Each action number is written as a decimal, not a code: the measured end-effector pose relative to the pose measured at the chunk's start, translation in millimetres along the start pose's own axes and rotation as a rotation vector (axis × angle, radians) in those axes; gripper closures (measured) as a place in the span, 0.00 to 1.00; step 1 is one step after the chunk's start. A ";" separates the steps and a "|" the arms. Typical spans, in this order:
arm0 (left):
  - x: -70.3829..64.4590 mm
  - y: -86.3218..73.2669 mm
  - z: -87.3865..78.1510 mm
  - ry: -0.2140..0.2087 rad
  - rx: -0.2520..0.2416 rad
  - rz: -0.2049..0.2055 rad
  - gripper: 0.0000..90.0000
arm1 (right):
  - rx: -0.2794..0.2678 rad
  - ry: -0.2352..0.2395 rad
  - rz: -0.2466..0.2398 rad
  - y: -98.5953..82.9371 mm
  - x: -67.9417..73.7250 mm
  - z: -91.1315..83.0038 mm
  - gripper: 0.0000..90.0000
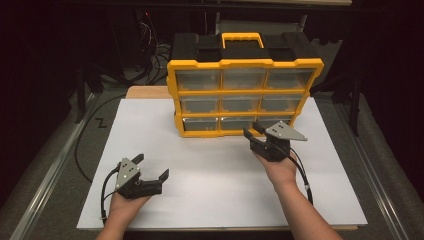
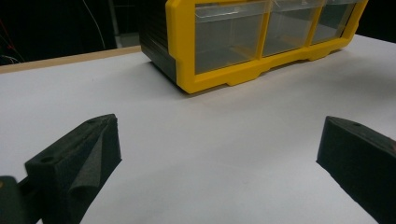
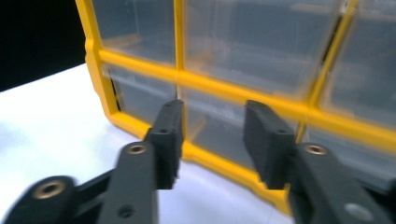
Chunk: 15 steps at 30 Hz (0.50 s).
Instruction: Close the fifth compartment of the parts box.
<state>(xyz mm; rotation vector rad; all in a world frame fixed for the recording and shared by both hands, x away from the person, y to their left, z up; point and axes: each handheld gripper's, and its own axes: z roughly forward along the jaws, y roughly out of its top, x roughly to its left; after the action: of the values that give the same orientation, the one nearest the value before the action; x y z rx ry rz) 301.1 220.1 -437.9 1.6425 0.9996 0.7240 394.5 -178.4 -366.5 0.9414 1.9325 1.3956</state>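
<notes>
Your two forearms come in at the bottom of the high view, each hand holding one hand-held gripper, so you have two in all. Your left hand-held gripper [image 1: 151,167] sits low over the white sheet [image 1: 210,170] on the counter, well apart from the organizer, with its jaws spread wide and nothing between them. Its own view confirms this: one black jaw stands at each lower corner, with bare white sheet across the gap.

Your right hand-held gripper [image 1: 254,131] is up against the front of the yellow organizer [image 1: 245,64], at the bottom row near the right-hand drawers. The high view does not let you judge its opening well, since the grey plate [image 1: 286,131] covers much of it. Your right gripper view settles it: the jaws stand moderately apart, closer than the left pair, empty, and pointed at a yellow divider [image 3: 180,60] between two clear drawers. Whether the tips touch the frame you cannot tell, as that view is blurred.

Count from the high view: nine clear drawers, three rows of three, one yellow handle [image 1: 242,37] on top, and a black body behind the frame. The left gripper view shows the yellow organizer [image 2: 219,77] from low down, with three drawers of the bottom row and its black side wall. Drawer contents are too dim to make out. A black cable [image 1: 87,150] curves over the floor at the left.
</notes>
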 end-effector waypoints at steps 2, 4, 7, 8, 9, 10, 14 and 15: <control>0.1 -0.3 0.1 0.000 0.003 0.002 0.00 | 0.010 0.001 0.007 -10.3 -2.4 -4.8 0.54; 0.2 -0.7 0.2 0.000 0.004 0.000 0.00 | 0.019 -0.002 0.011 -20.9 -4.8 -9.6 0.45; 0.9 -0.5 0.0 0.005 0.003 0.000 0.00 | 0.044 -0.010 0.026 -36.5 -9.9 -16.8 0.32; 1.6 -0.3 -0.2 0.006 0.001 -0.005 0.00 | 0.052 -0.010 0.031 -41.0 -11.6 -19.6 0.29; 2.5 -0.2 -0.3 0.007 0.000 -0.009 0.01 | 0.059 -0.007 0.029 -44.7 -13.3 -22.8 0.26; 3.0 -0.2 -0.2 0.010 -0.003 -0.014 0.01 | 0.064 -0.009 0.025 -47.5 -14.8 -26.8 0.22; 3.4 -0.6 -1.0 0.008 0.004 -0.015 0.01 | 0.047 -0.007 0.011 -55.7 -21.0 -48.8 0.13; 3.2 -0.7 -1.1 0.006 0.006 -0.012 0.01 | 0.038 -0.012 0.021 -60.5 -25.3 -60.3 0.04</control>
<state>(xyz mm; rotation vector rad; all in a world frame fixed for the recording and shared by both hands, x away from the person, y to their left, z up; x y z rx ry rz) 301.5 223.5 -438.3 1.6388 1.0161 0.7184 349.6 -244.6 -405.6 0.9887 1.9512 1.3665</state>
